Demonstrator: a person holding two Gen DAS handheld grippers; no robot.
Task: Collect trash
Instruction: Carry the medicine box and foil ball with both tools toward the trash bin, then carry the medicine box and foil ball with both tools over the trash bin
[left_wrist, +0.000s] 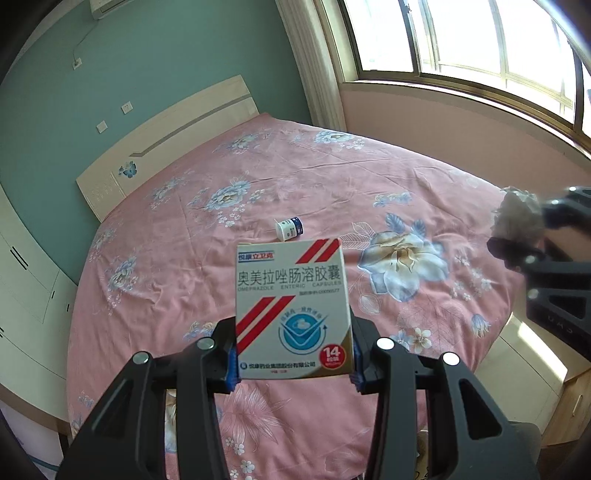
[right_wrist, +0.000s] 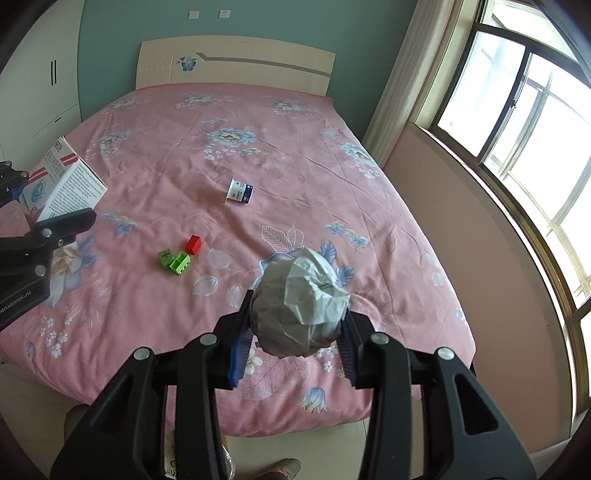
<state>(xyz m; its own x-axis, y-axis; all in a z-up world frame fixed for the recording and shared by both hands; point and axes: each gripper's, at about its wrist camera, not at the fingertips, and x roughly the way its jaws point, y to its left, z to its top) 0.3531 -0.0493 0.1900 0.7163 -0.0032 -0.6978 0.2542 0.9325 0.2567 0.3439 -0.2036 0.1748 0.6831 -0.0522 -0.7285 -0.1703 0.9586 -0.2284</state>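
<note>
My left gripper (left_wrist: 293, 363) is shut on a white medicine box (left_wrist: 291, 306) with red stripes and a blue emblem, held upright above the pink flowered bed (left_wrist: 184, 240). The same box (right_wrist: 61, 181) shows at the left edge of the right wrist view. My right gripper (right_wrist: 295, 354) is shut on a crumpled ball of grey-white paper (right_wrist: 299, 302), also seen as the paper ball (left_wrist: 517, 214) at the right of the left wrist view. A small white cup with a blue label (right_wrist: 239, 191) lies on its side mid-bed; the cup (left_wrist: 290, 227) appears just beyond the box.
Two green toy blocks (right_wrist: 175, 260) and a red block (right_wrist: 193, 244) lie on the bed (right_wrist: 332, 166). A pale headboard (right_wrist: 236, 59) stands at the far end, white cabinets (right_wrist: 40, 81) to the left, a window (right_wrist: 517, 122) on the right. A shoe (right_wrist: 284, 469) shows on the floor below.
</note>
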